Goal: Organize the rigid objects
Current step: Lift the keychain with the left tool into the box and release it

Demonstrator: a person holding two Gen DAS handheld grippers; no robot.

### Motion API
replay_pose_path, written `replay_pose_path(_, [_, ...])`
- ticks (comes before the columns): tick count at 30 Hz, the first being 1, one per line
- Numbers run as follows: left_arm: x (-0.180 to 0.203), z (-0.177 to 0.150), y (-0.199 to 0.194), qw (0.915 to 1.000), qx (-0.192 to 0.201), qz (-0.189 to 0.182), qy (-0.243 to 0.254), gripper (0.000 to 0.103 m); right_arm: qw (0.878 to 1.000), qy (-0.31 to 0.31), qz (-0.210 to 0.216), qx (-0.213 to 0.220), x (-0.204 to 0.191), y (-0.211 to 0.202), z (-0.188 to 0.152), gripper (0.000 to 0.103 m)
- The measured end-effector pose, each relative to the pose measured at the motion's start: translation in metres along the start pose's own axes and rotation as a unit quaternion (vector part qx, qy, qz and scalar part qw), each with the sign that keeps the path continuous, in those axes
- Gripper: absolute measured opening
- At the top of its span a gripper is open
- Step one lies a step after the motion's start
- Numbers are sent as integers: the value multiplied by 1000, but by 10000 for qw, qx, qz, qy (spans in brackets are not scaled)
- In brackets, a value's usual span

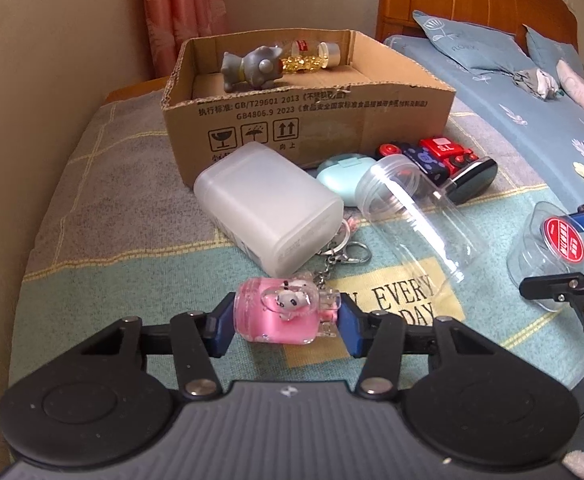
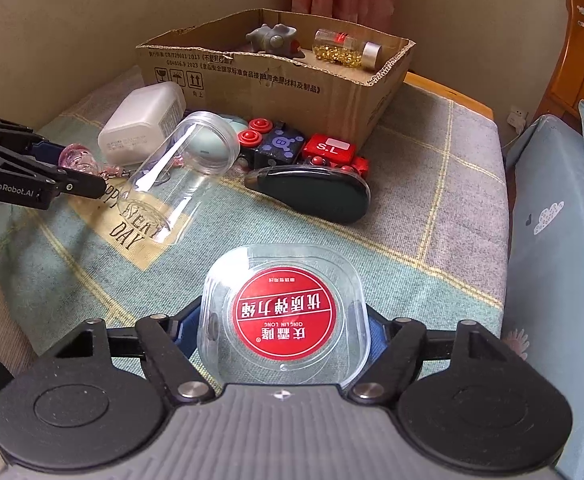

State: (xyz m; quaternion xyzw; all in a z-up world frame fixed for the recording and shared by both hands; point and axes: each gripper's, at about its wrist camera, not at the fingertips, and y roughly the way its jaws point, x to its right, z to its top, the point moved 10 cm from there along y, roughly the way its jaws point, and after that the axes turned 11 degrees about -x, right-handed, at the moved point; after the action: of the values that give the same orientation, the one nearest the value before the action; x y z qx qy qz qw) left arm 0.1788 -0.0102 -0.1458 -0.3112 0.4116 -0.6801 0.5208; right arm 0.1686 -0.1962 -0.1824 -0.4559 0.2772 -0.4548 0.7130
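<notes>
Pink keychain [image 1: 288, 312] in left jaws, clear tub [image 2: 284, 316] in right jaws

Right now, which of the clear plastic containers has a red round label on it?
The squat square tub between the right gripper pads. The tall round jar lying on its side is plain, and the bottle in the box holds yellow capsules.

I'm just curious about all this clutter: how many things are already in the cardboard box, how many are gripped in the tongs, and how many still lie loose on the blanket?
In the cardboard box: 2 (grey toy, capsule bottle)
Gripped: 2 (pink keychain, clear square tub)
Loose on the blanket: 5 (white case, clear jar, mint case, red toy train, dark oval case)
Total: 9
</notes>
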Motion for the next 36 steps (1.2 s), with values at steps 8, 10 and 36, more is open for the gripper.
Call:
replay_pose_path(8, [12, 0, -31, 9967, -154, -13, 799, 49, 9997, -90, 201, 78, -2, -21, 10, 80])
replay_pose_path(10, [14, 1, -36, 9957, -184, -54, 910, 49, 9996, -161, 221, 120, -3, -26, 16, 80])
replay_pose_path(36, [6, 157, -120, 9859, 1014, 77, 1329, 49, 9914, -589, 136, 1163, 6, -80, 137, 80])
